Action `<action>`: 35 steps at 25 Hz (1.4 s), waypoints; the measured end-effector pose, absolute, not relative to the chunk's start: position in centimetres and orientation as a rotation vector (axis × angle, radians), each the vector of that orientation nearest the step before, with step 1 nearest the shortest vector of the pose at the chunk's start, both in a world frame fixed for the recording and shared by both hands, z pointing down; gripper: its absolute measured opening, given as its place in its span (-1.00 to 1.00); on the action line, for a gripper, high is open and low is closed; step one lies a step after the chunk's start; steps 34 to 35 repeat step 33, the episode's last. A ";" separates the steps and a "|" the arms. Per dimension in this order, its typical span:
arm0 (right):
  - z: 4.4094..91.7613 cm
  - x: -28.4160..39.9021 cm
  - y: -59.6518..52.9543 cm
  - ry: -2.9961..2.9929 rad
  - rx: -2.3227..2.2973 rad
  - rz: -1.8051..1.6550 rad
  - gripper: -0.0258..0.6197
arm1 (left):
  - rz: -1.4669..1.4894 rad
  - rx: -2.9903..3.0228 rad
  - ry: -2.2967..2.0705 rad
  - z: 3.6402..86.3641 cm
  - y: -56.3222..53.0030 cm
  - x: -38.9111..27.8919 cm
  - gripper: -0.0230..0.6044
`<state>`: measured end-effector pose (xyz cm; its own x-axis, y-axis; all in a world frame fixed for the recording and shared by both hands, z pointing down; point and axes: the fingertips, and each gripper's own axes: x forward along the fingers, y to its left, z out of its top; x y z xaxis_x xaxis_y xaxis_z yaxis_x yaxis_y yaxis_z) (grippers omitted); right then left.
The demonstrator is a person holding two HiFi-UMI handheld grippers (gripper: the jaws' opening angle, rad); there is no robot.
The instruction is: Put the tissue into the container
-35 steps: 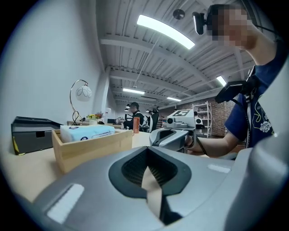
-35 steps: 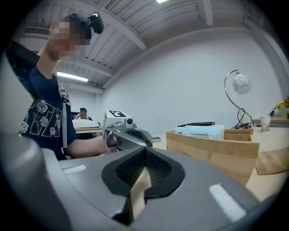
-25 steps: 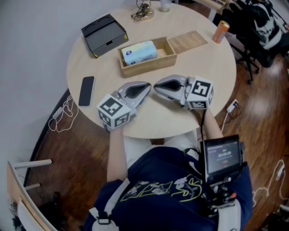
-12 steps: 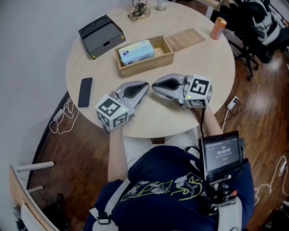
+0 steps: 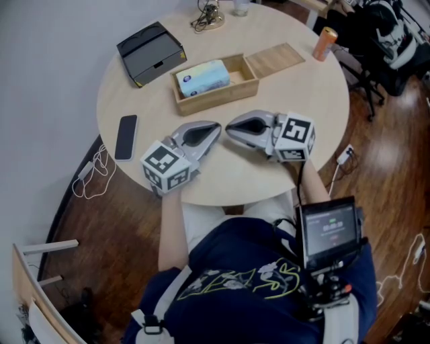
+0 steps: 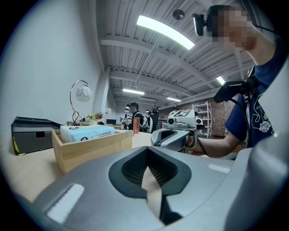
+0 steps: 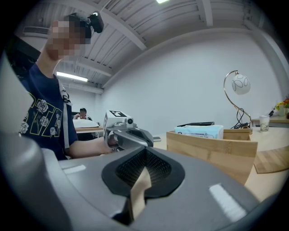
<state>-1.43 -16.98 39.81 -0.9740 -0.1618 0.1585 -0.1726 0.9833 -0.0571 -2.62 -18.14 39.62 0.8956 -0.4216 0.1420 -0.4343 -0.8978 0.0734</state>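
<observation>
A light-blue tissue pack [image 5: 203, 78] lies in the left half of an open wooden box [image 5: 246, 84] on the round table [image 5: 316, 107]. The pack [image 6: 86, 132] and box [image 6: 90, 149] appear at left in the left gripper view, and the pack [image 7: 198, 131] in the box [image 7: 212, 151] at right in the right gripper view. Both grippers rest on the table in front of the box, tips facing each other. My left gripper [image 5: 216, 128] is shut and empty. My right gripper [image 5: 230, 129] is likewise shut, holding nothing.
The box's wooden lid [image 5: 275, 59] lies to its right. A dark grey case [image 5: 150, 52] stands at the back left, a black phone [image 5: 125, 136] at the left edge, an orange can [image 5: 324, 42] at the back right, a lamp base with cable [image 5: 207, 15] at the back.
The view shifted slightly early on; both grippers and the tissue pack have kept their places on the table.
</observation>
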 end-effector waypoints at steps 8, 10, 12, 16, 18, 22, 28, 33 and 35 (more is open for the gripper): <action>39.8 -1.3 -17.0 -2.972 0.251 0.107 -0.91 | 0.194 2.963 -0.666 39.6 -18.1 -2.5 -0.92; 39.8 -1.3 -17.0 -2.970 0.259 0.107 -0.91 | 0.189 2.959 -0.669 39.6 -18.1 -2.5 -0.92; 39.7 -1.2 -17.1 -2.966 0.278 0.108 -0.91 | 0.187 2.958 -0.671 39.5 -18.1 -2.5 -0.92; 39.8 -1.1 -17.0 -2.968 0.269 0.106 -0.91 | 0.190 2.959 -0.672 39.5 -18.1 -2.5 -0.92; 39.8 -1.1 -17.0 -2.971 0.266 0.107 -0.91 | 0.197 2.963 -0.667 39.5 -18.1 -2.5 -0.92; 39.8 -1.1 -17.0 -2.973 0.267 0.103 -0.91 | 0.196 2.967 -0.663 39.5 -18.0 -2.4 -0.92; 39.7 -1.2 -16.9 -2.972 0.264 0.105 -0.91 | 0.194 2.961 -0.670 39.5 -18.0 -2.5 -0.92; 39.7 -1.1 -16.9 -2.970 0.265 0.106 -0.91 | 0.191 2.956 -0.677 39.4 -17.9 -2.4 -0.92; 39.7 -1.1 -16.9 -2.970 0.265 0.106 -0.91 | 0.191 2.956 -0.677 39.4 -17.9 -2.4 -0.92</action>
